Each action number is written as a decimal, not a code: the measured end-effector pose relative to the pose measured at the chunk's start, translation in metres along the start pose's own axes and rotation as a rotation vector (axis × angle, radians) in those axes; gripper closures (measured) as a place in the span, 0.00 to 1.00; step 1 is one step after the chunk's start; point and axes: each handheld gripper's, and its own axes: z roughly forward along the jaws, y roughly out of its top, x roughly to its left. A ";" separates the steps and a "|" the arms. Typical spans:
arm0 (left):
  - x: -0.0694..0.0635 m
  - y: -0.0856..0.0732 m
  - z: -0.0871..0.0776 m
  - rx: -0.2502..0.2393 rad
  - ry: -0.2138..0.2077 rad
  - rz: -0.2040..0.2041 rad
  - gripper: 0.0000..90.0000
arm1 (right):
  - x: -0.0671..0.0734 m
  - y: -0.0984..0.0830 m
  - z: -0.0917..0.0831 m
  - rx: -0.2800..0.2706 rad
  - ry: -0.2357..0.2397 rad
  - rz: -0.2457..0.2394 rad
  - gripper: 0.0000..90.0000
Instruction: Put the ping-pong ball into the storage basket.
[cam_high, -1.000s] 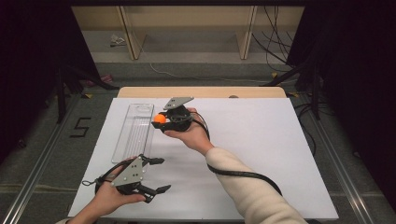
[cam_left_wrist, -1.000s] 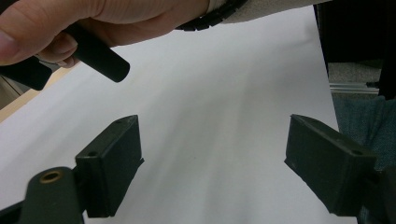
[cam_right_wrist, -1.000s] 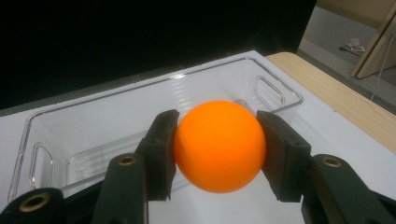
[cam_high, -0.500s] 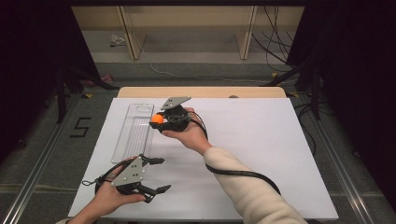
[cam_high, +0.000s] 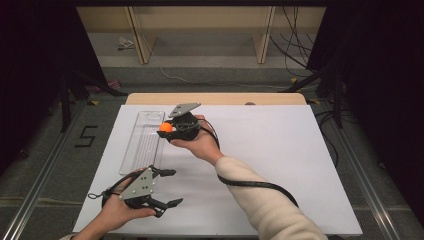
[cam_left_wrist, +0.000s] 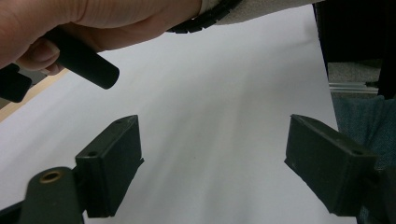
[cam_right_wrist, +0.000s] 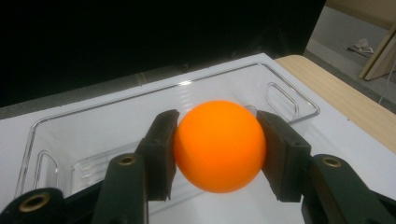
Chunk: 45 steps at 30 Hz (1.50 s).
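One smooth orange plastic ball (cam_right_wrist: 218, 145) sits pinched between right gripper (cam_high: 172, 127) jaws, poised at the clear plastic tray (cam_high: 142, 145) rim for dropping in; left gripper (cam_high: 165, 187) jaws spread, idle above the white table (cam_high: 280, 150).

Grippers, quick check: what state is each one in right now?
Left gripper: open, nothing between its jaws.
Right gripper: shut on the orange ball, at the clear tray.
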 end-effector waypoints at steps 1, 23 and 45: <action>0.000 0.000 0.000 0.000 -0.001 0.000 0.20 | 0.001 0.000 0.001 -0.001 0.001 0.001 0.57; 0.000 0.000 0.000 0.004 -0.005 0.003 0.20 | 0.006 0.002 0.014 0.014 0.020 -0.003 0.57; -0.001 0.000 0.001 0.009 -0.012 0.009 0.20 | 0.009 0.006 0.025 0.028 0.041 -0.013 0.57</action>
